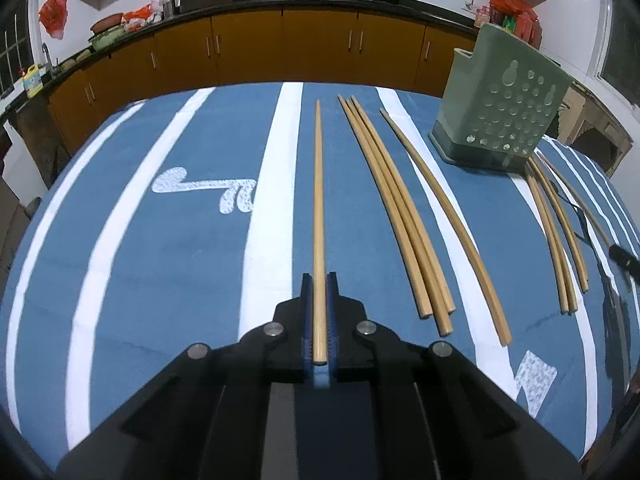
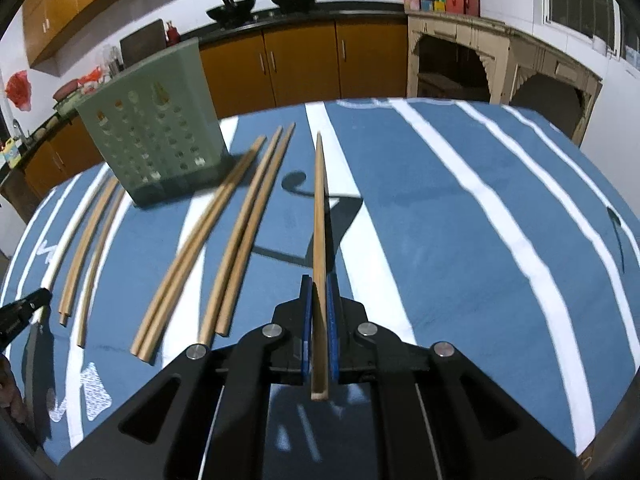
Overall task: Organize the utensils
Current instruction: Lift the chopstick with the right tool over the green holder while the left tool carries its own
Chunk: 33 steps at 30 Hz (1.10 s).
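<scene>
My left gripper (image 1: 319,280) is shut on a wooden chopstick (image 1: 318,200) that points forward over the blue striped cloth. My right gripper (image 2: 319,282) is shut on another wooden chopstick (image 2: 320,208), lifted slightly above the cloth with its shadow beneath. A green perforated utensil holder (image 1: 502,104) stands on the table at the right in the left wrist view, and it shows at the left in the right wrist view (image 2: 156,136). Several loose chopsticks (image 1: 396,208) lie on the cloth between the grippers, and they also show in the right wrist view (image 2: 240,232).
The table has a blue cloth with white stripes (image 1: 160,260). Kitchen cabinets (image 1: 280,48) and a counter with woks run behind. A pale cabinet with arched openings (image 2: 480,56) stands at the right. The left gripper's tip (image 2: 24,312) shows at the left edge.
</scene>
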Available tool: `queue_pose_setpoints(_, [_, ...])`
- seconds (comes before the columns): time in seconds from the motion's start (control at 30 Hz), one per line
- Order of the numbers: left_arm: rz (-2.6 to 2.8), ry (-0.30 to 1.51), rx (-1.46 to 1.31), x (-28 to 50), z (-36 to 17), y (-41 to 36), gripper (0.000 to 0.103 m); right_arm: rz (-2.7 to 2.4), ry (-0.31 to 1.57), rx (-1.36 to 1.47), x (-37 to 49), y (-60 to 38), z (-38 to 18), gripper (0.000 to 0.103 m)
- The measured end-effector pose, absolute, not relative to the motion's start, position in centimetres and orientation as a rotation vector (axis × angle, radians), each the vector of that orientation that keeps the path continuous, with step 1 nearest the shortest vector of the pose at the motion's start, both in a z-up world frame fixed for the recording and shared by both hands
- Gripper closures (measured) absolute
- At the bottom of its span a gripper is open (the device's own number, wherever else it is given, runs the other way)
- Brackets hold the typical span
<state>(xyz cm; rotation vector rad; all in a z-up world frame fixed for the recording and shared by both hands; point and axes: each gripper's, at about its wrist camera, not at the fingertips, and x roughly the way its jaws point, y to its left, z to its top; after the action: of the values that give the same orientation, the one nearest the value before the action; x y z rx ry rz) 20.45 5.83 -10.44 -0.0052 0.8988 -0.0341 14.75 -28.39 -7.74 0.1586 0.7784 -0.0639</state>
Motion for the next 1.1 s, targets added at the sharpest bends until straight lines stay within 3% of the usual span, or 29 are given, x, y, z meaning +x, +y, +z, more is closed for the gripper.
queue_pose_setpoints(0.8, [-0.028, 0.489, -0.019, 17.1, 3.8, 6.5, 0.096, -0.032, 0.462, 0.158, 13.4, -29.8, 1.3, 0.095])
queue_pose_setpoints(1.1, [-0.04, 0.444, -0.025, 18.0, 6.0, 6.3, 0.096, -0.013, 0.414, 0.15, 14.4, -29.8, 3.5, 0.095])
